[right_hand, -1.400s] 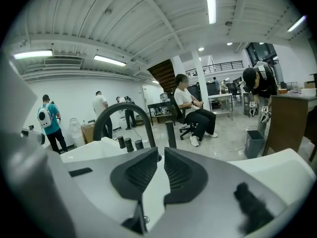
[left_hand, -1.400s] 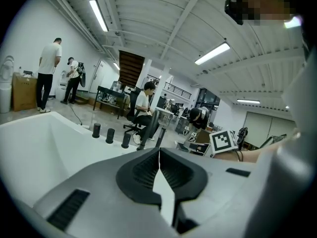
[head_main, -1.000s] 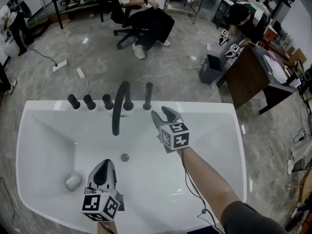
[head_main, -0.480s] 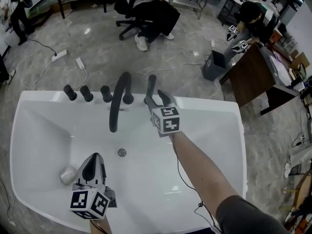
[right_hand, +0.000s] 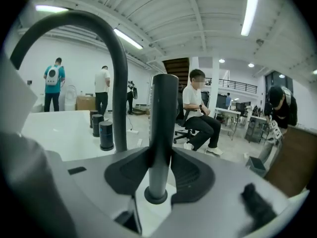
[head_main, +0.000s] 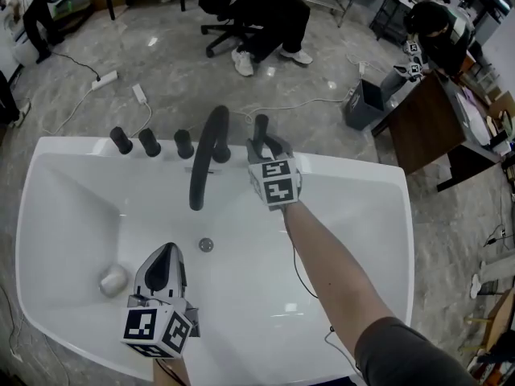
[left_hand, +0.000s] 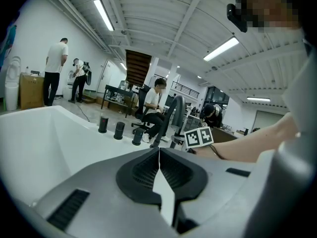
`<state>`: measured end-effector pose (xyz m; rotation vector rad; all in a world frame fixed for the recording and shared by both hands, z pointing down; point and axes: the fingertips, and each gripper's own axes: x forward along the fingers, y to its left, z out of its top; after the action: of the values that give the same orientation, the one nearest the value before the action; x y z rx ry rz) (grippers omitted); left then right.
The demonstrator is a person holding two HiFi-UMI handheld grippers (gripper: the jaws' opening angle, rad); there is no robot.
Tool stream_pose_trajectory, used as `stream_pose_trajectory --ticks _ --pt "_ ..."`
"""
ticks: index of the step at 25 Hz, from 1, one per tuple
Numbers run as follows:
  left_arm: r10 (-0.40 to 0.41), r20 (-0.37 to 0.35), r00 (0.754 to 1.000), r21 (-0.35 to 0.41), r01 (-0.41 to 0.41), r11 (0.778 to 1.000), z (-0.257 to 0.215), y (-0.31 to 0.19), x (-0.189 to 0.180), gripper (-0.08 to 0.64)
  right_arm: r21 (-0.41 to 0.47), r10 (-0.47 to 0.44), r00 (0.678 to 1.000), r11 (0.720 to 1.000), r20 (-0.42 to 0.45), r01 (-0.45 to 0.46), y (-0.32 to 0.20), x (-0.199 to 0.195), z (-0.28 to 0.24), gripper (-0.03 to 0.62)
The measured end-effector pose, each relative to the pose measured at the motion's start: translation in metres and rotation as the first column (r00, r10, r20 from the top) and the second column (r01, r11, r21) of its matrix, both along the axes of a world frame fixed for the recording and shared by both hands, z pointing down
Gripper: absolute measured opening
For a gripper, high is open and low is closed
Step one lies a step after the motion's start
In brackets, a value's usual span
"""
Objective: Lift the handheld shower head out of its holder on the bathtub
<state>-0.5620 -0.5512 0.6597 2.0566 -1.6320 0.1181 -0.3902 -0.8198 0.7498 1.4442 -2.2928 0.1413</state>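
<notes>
Closing the right claw (right_hand: 161, 157) on the shower head (right_hand: 163, 108), pads touching it, upright in its holder (right_hand: 157, 198) just right of the faucet spout (head_main: 208, 155). Holding the left claw (head_main: 167, 256) shut, empty, well short of the spout. Could slip off the smooth stem, or jam if pulled aslant.
</notes>
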Motion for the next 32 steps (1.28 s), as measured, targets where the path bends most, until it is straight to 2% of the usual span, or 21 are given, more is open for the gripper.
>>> stream_pose_trajectory --ticks 10,15,20,24,32 --pt "-0.018 0.012 1.0 -0.024 0.019 1.0 0.009 0.011 0.003 0.015 -0.032 -0.022 0.998 0.999 0.059 0.024 0.011 0.001 0.0 0.14" --pt "-0.023 0.007 1.0 -0.023 0.023 0.999 0.005 0.016 0.014 0.015 -0.069 -0.04 0.998 0.997 0.046 0.043 0.026 0.007 -0.006 0.14" --pt "-0.026 0.006 1.0 -0.012 0.026 1.0 -0.009 0.02 0.026 0.015 -0.022 -0.064 0.993 0.998 0.094 0.066 0.042 0.012 -0.036 0.14" --pt "-0.02 0.013 1.0 0.002 0.02 1.0 -0.024 0.027 0.042 0.015 0.009 -0.1 0.99 0.995 0.102 0.1 0.064 0.018 -0.058 0.14" --pt "-0.02 0.012 1.0 0.015 0.019 1.0 -0.057 0.057 0.084 0.015 0.026 -0.162 0.973 0.987 0.164 0.16 0.124 0.047 -0.112 0.14"
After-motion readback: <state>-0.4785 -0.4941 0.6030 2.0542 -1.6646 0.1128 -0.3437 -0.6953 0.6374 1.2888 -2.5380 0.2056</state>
